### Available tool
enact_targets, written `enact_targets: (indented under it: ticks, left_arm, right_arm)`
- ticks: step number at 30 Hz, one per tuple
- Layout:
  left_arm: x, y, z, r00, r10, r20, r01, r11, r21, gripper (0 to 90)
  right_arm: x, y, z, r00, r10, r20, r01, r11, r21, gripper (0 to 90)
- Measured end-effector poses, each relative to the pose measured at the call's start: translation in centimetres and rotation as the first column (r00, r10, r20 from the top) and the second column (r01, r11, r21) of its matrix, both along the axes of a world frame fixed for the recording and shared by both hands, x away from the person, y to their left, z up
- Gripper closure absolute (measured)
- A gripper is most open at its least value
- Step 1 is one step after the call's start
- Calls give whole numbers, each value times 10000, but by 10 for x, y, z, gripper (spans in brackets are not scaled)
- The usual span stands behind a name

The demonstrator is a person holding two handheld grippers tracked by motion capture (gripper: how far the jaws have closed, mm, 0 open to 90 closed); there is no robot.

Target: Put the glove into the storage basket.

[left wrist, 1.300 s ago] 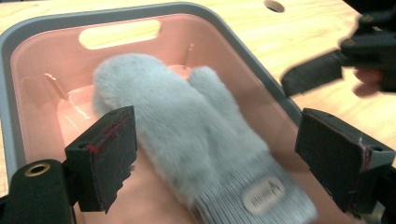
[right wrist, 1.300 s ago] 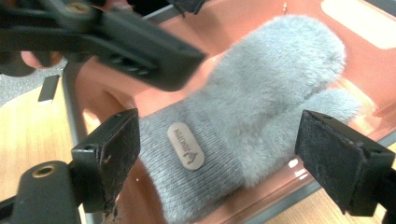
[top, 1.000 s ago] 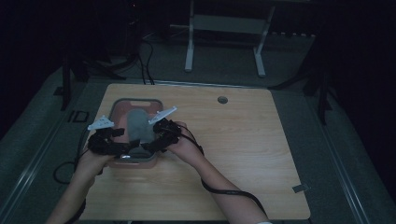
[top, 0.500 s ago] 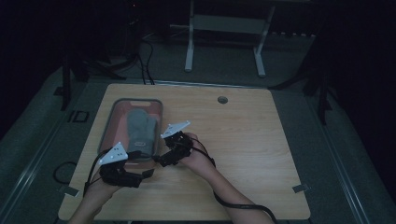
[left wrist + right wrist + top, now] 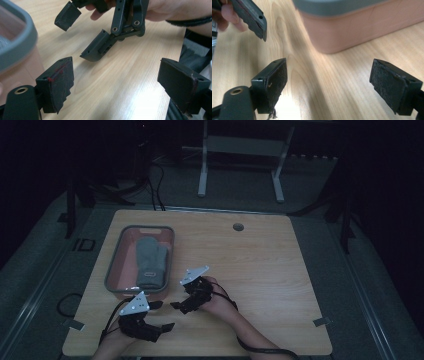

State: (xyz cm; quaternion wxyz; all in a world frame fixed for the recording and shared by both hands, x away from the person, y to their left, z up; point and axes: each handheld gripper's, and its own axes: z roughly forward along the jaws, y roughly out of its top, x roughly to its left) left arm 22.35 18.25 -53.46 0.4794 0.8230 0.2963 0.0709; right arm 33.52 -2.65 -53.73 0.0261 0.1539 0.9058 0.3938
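Both my grippers, left [image 5: 159,317] and right [image 5: 176,297], hover empty, fingers apart, above the tabletop [image 5: 260,265]. Grey mitten [image 5: 151,260] lies in the pink bin [image 5: 113,272]; withdraw clear of its rim.

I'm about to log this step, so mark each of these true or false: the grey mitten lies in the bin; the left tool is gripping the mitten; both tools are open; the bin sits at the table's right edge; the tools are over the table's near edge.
1. The grey mitten lies inside the bin. True.
2. The left tool is gripping the mitten. False: its jaws stand apart with nothing between them, over bare wood beside the bin.
3. Both tools are open. True: the right tool also has its jaws spread and empty.
4. The bin sits at the right edge of the table. False: it is on the left half.
5. Both tools are near the table's near edge. True.
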Motion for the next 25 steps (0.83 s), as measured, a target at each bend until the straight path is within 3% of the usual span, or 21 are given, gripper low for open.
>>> enact_targets:
  ticks: [5, 10, 15, 17, 25]
  left_arm:
    - [0, 0, -15, 9993, 145, -351, -146, 9999, -10, 143]
    - [1, 0, -21, 9994, 138, -318, -139, 9999, -43, 143]
    - [1, 0, -24, 9994, 148, -324, -146, 9999, 74, 143]
    - [0, 0, -25, 9997, 136, -179, -136, 9999, -11, 143]
    - [0, 3, -27, 9996, 226, -149, -227, 9997, -69, 143]
  right_arm:
    - [-5, -1, -16, 9996, 294, -52, -295, 9995, -96, 147]
    - [-8, -3, -27, 9991, 411, -117, -412, 9991, -116, 145]
    - [-9, -4, -29, 9991, 431, 41, -431, 9991, 32, 142]
    - [-8, -5, -30, 9983, 454, 354, -456, 9989, 54, 142]
    - [-5, -6, -28, 9985, 416, 352, -422, 9990, 161, 141]
